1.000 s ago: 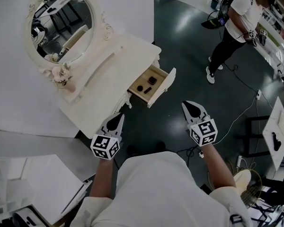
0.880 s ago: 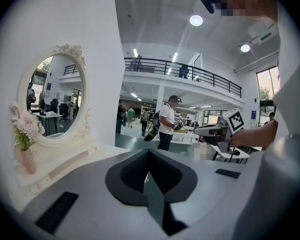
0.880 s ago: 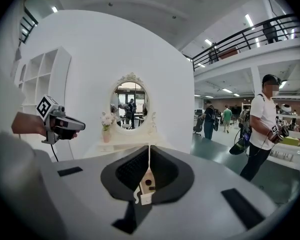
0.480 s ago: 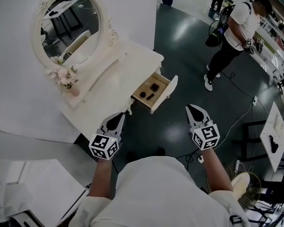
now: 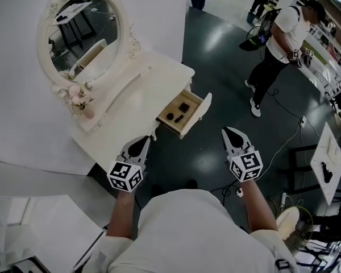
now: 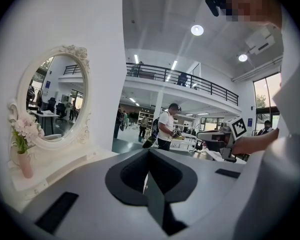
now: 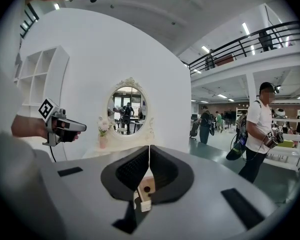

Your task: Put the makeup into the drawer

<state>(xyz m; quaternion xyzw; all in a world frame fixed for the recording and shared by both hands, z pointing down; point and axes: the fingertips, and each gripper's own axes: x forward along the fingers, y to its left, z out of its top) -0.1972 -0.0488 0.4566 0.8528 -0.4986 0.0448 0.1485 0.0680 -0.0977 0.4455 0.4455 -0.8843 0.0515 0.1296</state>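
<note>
The white vanity table (image 5: 131, 104) has its small wooden drawer (image 5: 194, 114) pulled out over the dark floor. Three dark makeup pieces lie inside it: a square one (image 5: 183, 107) and two smaller ones (image 5: 170, 116) (image 5: 179, 119). My left gripper (image 5: 141, 143) hovers just off the table's front corner, jaws shut and empty (image 6: 149, 151). My right gripper (image 5: 227, 132) is in the air to the right of the drawer, also shut with nothing in it (image 7: 149, 149). Below its closed jaws, the right gripper view shows part of the drawer (image 7: 145, 191).
An oval mirror (image 5: 85, 33) and a pink flower vase (image 5: 79, 98) stand at the back of the vanity. A person in a white shirt (image 5: 278, 38) stands on the floor to the right. Cables (image 5: 284, 141) run across the floor, and a white table (image 5: 329, 164) is at the far right.
Both grippers have lifted slightly, still shut. The head view has shifted a little. The drawer remains out with the makeup inside.
</note>
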